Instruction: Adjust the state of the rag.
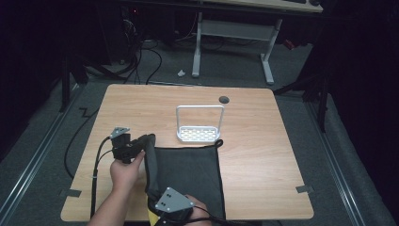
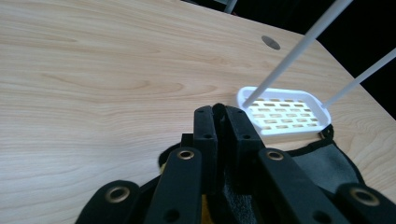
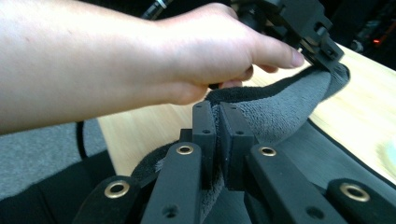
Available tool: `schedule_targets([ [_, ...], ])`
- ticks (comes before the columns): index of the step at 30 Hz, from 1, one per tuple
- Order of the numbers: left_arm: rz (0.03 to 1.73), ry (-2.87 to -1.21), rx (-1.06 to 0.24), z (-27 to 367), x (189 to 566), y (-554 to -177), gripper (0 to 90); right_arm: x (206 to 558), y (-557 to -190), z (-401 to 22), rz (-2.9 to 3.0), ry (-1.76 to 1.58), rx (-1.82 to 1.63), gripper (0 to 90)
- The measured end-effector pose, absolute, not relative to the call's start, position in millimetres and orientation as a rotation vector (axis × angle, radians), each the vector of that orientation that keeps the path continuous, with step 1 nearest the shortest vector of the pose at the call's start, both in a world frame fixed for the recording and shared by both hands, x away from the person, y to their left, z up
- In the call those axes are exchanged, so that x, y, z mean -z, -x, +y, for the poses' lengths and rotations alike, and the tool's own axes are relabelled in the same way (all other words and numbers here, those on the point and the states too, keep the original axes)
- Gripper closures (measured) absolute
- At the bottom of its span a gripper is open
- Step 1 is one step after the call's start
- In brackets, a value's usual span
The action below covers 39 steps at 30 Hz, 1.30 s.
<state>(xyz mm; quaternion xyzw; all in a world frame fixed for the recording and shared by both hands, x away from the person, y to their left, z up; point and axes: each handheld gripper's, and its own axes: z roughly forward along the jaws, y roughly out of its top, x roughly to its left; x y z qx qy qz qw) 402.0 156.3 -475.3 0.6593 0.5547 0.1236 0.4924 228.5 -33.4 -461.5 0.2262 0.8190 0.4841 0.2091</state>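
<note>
While I fold: both grips hold the cloth's left edge.
Left gripper (image 1: 136,143): pinching dark towel (image 1: 188,174).
Right gripper (image 3: 218,116): pinching it too, probably firmly.
Advice: lift evenly, clear of white rack (image 1: 200,123), frame centre.

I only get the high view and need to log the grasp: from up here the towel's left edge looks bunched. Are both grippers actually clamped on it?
Observer: Yes for the left gripper: its own view shows the jaws shut on a pinch of the dark towel.
Operator: And the right one, under its grey plate?
Observer: The right gripper is shut on the thick towel edge too.
Operator: Is that edge flat between them?
Observer: No, the right gripper view shows it lifted in a ridge running up to the left hand.
</note>
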Motion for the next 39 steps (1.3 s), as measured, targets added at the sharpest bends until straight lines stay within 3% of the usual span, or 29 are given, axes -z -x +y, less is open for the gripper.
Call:
schedule_targets([
  [11,1.253,-1.689,-0.297,93.0,474.2,-404.4,83.8,475.1,-224.4,-94.2,2.236,-0.765,-1.299,86.4],
  [21,1.152,-1.729,-0.301,53.8,464.5,-401.2,83.8,471.7,-211.6,-124.2,2.213,-0.774,-1.234,86.4],
  [39,1.147,-1.859,-0.236,-14.6,490.8,-408.6,83.4,494.7,-205.2,-165.8,2.241,-0.893,-1.123,86.1],
])
